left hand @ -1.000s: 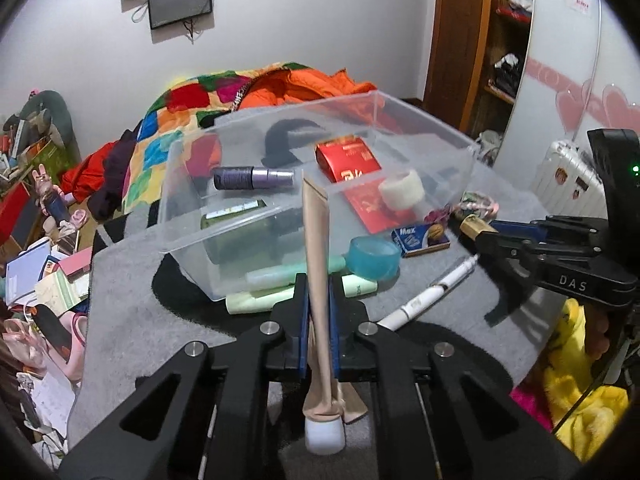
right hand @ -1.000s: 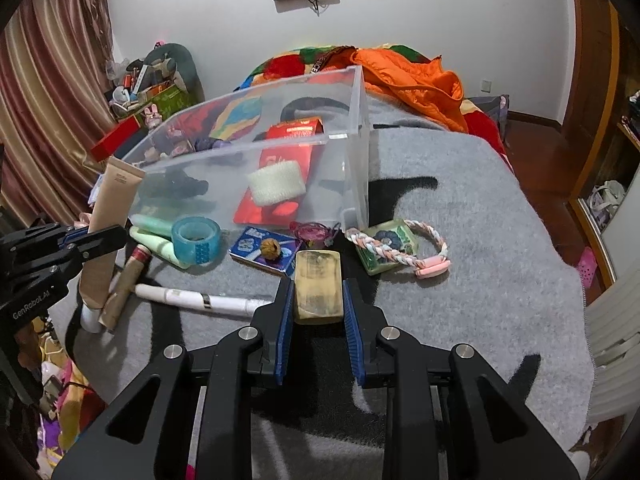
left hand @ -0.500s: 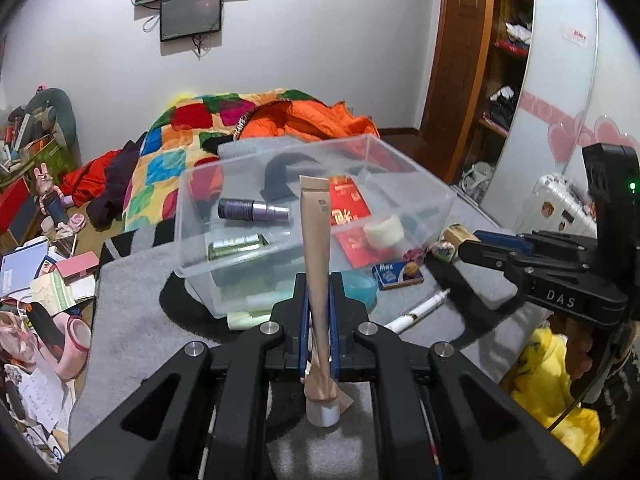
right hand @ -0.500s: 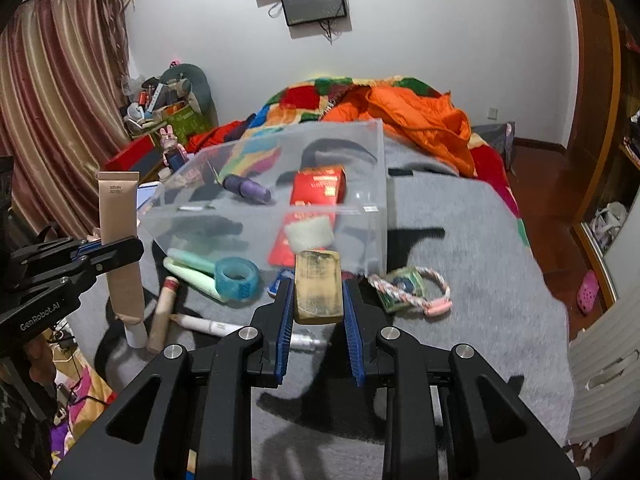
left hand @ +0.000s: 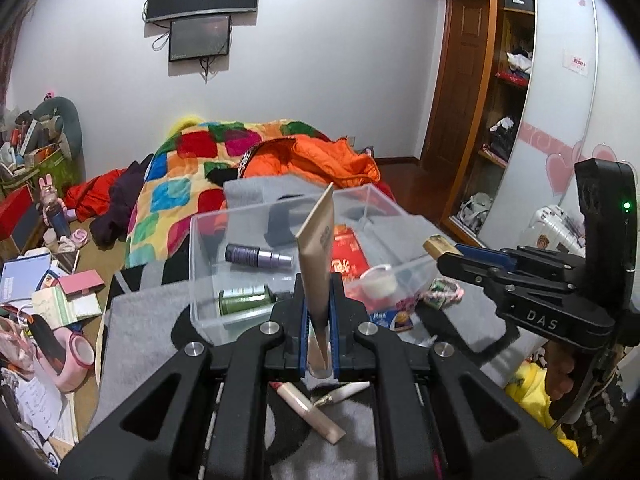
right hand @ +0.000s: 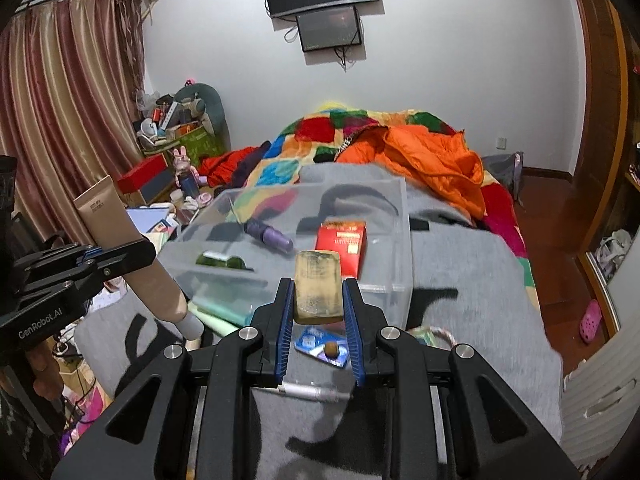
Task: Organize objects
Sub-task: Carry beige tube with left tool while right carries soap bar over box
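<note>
My left gripper (left hand: 319,322) is clamped on a tan cosmetic tube (left hand: 317,258), pinching it low on the body so the crimped end stands up toward twelve o'clock and the white cap (right hand: 190,326) hangs below; from the right wrist view the tube leans at about ten o'clock. It looks light and soft-walled, so I judge a hard squeeze would dent it or push product toward the cap, and the smooth skin could slide; the firmer shoulder just above the cap seems the safer hold. My right gripper (right hand: 318,314) is closed narrowly on a yellowish rectangular block (right hand: 318,288), gripped across its short sides, which looks stiff, light and a little worn. Both things hang above the grey blanket (right hand: 472,280) on the bed, just short of the clear plastic bin (right hand: 394,240) at twelve o'clock, which already holds a purple bottle (right hand: 269,234), a green bottle (left hand: 244,300) and a red box (right hand: 342,246).
</note>
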A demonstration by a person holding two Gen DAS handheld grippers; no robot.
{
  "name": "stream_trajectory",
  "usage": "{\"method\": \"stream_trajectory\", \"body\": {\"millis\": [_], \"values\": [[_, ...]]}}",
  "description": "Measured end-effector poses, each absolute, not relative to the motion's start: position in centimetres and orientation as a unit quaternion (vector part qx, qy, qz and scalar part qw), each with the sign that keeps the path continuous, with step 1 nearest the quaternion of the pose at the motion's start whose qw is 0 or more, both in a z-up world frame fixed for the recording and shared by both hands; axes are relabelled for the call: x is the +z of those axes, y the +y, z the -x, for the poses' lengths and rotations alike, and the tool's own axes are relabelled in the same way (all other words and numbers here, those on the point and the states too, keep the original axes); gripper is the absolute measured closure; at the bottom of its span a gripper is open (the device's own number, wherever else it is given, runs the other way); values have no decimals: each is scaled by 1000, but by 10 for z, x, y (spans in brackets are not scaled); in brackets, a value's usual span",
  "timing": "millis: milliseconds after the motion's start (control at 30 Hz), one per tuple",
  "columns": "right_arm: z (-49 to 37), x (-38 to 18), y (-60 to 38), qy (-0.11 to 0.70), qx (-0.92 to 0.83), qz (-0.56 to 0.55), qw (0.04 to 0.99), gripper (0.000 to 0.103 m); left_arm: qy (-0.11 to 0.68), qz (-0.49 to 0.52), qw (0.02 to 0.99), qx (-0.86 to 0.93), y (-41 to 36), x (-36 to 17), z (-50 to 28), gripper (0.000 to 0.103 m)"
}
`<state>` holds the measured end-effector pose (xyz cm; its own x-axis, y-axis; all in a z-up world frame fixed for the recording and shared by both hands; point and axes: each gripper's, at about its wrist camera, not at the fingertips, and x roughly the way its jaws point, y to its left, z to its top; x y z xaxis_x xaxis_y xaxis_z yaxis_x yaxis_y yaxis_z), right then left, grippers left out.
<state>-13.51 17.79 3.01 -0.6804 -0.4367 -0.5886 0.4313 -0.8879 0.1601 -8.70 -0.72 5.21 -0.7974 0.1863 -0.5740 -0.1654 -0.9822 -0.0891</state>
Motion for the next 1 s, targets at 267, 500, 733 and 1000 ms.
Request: {"method": "stream_trajectory", "body": {"millis": [267,500,733,1000], "values": [[148,41,172,-5,-921,-308,239,81,-19,289,87,953,-8,67,102,95],[161,46,169,-7,-923,-304,238,81,-29,286,93,953,-11,78,118,95],[175,42,159,1,-921,-310,237,81,-38,279,99,954,-9,83,134,95],[191,25,146,8,-914,-330,236,81,-53,296,113,947,-4,72,164,95]]}}
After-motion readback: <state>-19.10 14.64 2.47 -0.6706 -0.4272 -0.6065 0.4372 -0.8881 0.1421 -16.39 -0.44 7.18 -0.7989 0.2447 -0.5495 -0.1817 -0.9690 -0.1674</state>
